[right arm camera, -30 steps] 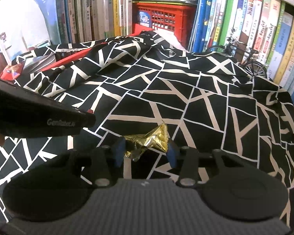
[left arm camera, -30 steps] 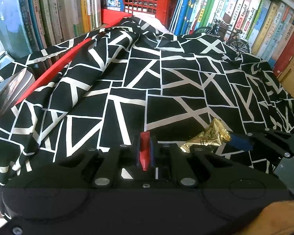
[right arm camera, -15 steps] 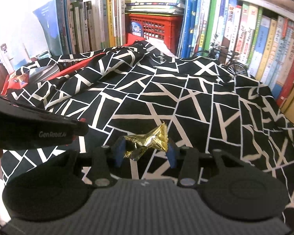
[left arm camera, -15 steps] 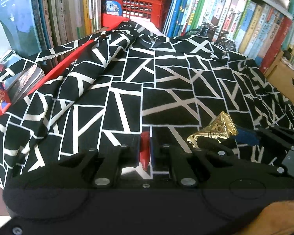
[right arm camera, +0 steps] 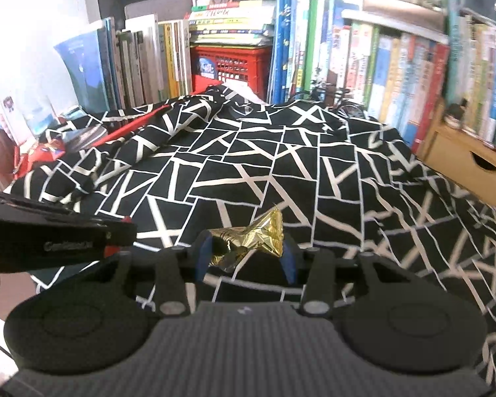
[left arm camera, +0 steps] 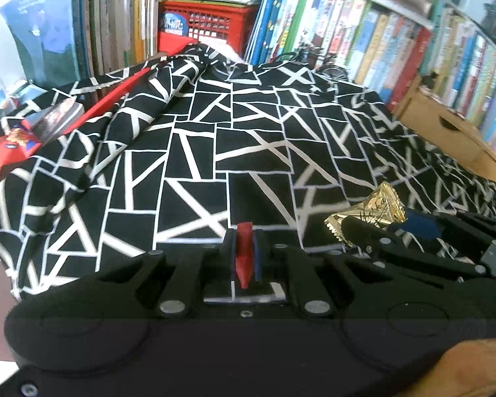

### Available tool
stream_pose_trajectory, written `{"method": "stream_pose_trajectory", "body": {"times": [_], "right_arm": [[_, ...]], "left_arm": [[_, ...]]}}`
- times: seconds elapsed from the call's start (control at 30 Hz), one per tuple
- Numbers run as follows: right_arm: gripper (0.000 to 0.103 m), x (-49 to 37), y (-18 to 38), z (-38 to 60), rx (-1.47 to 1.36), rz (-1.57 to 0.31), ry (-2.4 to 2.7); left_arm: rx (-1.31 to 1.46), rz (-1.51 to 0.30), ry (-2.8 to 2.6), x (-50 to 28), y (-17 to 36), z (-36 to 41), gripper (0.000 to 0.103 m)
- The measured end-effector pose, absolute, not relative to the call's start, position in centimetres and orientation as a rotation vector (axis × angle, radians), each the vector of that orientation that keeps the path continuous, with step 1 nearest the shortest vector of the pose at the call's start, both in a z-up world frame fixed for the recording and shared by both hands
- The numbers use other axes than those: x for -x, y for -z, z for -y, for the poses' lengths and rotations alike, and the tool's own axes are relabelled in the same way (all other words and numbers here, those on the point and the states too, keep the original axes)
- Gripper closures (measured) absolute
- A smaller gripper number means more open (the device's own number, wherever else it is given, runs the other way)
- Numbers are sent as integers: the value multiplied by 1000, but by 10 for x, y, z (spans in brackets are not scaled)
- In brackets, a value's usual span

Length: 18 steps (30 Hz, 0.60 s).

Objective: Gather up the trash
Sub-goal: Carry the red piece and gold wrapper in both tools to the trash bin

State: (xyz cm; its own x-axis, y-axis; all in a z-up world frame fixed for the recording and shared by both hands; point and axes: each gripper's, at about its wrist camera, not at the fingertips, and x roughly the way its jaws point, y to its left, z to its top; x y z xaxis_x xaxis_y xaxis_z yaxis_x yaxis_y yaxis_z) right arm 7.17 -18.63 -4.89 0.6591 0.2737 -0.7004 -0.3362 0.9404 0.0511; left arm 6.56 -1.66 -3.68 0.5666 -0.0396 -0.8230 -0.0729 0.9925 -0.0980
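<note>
I count one gold wrapper (right arm camera: 251,240), pinched between my right gripper (right arm camera: 246,258) jaws, held above the black-and-white cloth (right arm camera: 248,165). My left gripper (left arm camera: 246,254) jaws are pressed together on one thin red scrap (left arm camera: 244,254). One red crate (right arm camera: 231,66) and one cardboard box (left arm camera: 446,129) edge the cloth; its middle lies open. Compared with a second ago, both grippers have risen and pulled back, showing more of the cloth and books (right arm camera: 380,59).

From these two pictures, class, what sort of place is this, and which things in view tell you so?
Probably a home study or reading corner. Rows of books stand packed along the back, a red crate sits among them, and a black-and-white patterned cloth covers the surface in front. A small wooden drawer box stands at the right.
</note>
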Motion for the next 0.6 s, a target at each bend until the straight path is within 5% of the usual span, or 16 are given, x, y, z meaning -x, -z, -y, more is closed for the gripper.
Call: {"method": "stream_pose_trajectory", "body": {"times": [0.6], "right_arm": [[54, 88, -1, 163, 6, -714, -250]], "left_arm": [[107, -952, 32, 103, -16, -30, 93]]}}
